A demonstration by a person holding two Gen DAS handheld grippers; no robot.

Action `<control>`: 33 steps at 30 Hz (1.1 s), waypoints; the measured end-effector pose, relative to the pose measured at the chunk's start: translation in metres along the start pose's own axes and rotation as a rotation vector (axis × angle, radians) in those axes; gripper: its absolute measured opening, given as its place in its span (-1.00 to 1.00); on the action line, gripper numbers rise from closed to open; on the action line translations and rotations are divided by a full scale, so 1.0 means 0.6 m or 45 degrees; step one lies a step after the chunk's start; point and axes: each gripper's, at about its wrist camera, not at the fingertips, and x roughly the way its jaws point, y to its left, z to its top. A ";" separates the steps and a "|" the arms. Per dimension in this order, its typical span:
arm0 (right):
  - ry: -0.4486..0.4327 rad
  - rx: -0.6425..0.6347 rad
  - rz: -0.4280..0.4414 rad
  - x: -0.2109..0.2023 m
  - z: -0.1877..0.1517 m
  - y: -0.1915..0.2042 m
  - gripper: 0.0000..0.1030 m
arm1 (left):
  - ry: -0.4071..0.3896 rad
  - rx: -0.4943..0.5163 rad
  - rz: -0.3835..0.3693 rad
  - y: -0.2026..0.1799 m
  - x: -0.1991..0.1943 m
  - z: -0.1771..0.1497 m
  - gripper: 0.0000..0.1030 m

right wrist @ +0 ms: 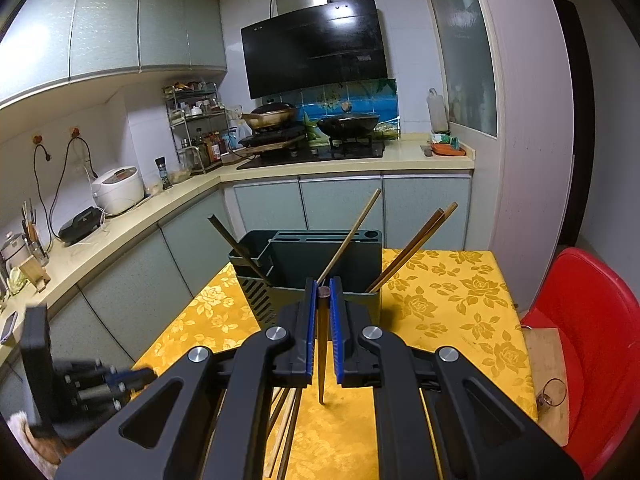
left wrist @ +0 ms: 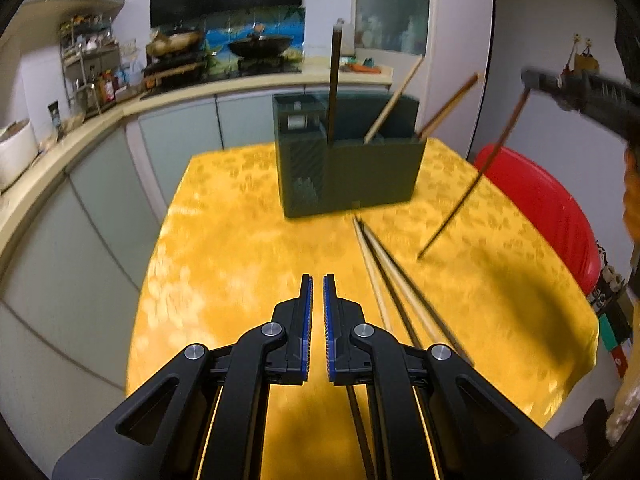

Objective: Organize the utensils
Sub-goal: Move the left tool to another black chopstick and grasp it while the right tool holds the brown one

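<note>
Two claws at work over a yellow-clothed desk (left wrist: pixel 240 240), one empty, one pinching a chopstick.

Left wrist view: the left claw (left wrist: pixel 317 280) hangs pressed together, holding nothing, beside loose chopsticks (left wrist: pixel 384 264) lying before the dark green utensil holder (left wrist: pixel 360 176). Right wrist view: the right claw (right wrist: pixel 323 286) clamps a dark chopstick (right wrist: pixel 321 352) by its top, tip pointing down just above the cloth, near the holder.
</note>
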 end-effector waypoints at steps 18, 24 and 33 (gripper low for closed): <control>-0.038 -0.023 0.044 -0.046 -0.029 0.029 -0.87 | 0.064 -0.084 -0.017 -0.040 -0.031 -0.195 0.11; -0.047 -0.023 0.053 -0.056 -0.034 0.039 -0.87 | 0.056 -0.070 -0.017 -0.052 -0.037 -0.218 0.06; -0.054 -0.013 0.046 -0.066 -0.037 0.042 -0.87 | 0.088 -0.040 0.013 -0.060 -0.024 -0.251 -0.51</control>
